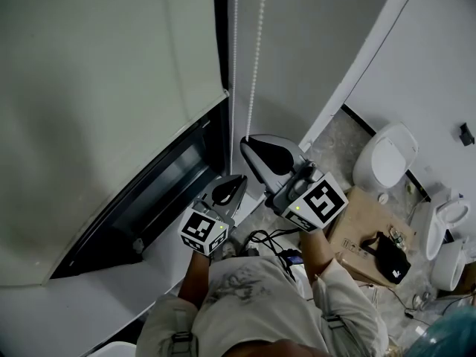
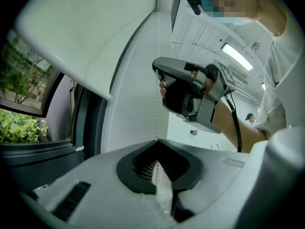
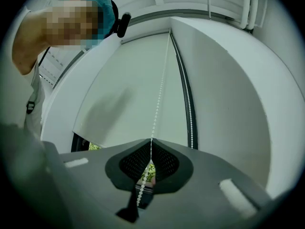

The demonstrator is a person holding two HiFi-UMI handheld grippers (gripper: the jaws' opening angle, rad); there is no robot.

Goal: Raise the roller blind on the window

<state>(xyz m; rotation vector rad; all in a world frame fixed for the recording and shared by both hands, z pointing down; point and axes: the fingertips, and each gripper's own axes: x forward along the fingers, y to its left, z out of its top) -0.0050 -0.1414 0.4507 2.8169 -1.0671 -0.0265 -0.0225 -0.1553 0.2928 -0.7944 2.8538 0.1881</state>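
The pale roller blind point(image 1: 111, 88) hangs partly down over the window, its bottom bar point(image 1: 141, 184) slanting across the dark glass. Two strands of white bead chain point(image 1: 255, 58) drop beside the frame. My right gripper point(image 1: 247, 141) is shut on one strand, the beads running up from its jaw tips point(image 3: 151, 140) along the blind point(image 3: 133, 94). Just below it, my left gripper point(image 1: 239, 178) is shut on the same strand point(image 2: 157, 118), which rises from its jaws point(image 2: 156, 140) to the right gripper point(image 2: 161, 82). The second strand point(image 3: 189, 109) hangs free by the black frame.
Green foliage point(image 2: 19, 123) shows through the uncovered glass under the blind point(image 2: 95, 37). On the floor at right are two white toilets point(image 1: 387, 155), a cardboard box point(image 1: 361, 225) with a black bag point(image 1: 388, 257), and cables point(image 1: 268, 238). A white wall point(image 1: 439, 65) stands close on the right.
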